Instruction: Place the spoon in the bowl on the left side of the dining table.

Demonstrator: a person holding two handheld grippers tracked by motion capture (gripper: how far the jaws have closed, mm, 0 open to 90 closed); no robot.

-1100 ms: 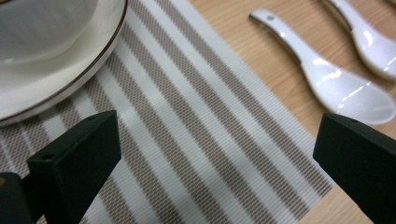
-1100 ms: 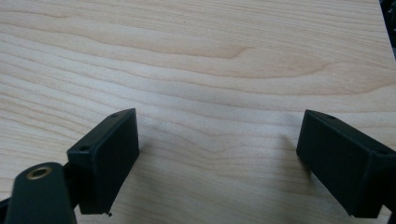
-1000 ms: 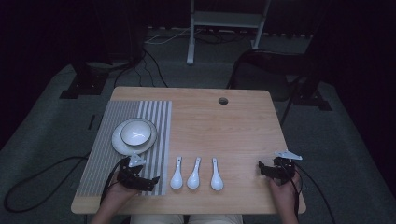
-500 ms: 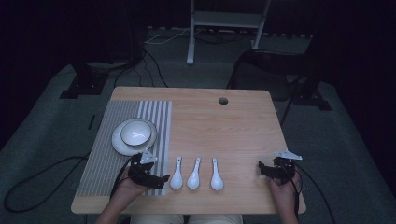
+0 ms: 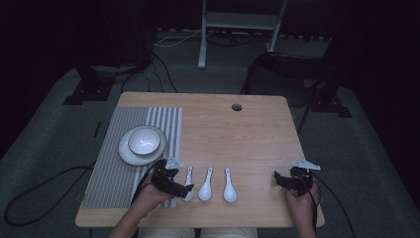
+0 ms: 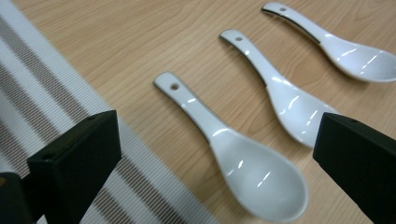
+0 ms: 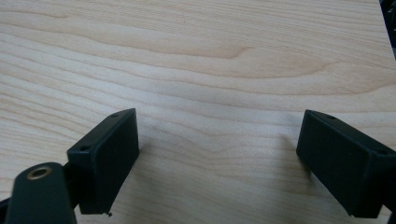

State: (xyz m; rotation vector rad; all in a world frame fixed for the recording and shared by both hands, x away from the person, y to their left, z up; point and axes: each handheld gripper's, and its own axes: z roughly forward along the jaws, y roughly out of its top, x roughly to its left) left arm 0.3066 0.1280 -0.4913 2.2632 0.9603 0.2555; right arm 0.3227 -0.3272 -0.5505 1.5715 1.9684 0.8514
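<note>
Three spoons lie in a row near the table's (image 5: 257, 129) front edge. The left gripper (image 6: 215, 154), fingers wide apart, straddles the nearest spoon (image 6: 233, 158): glazed, light, slippery, brittle, so best pinched across its stiff handle. Right gripper (image 7: 217, 158) idles, fingers apart.
</note>
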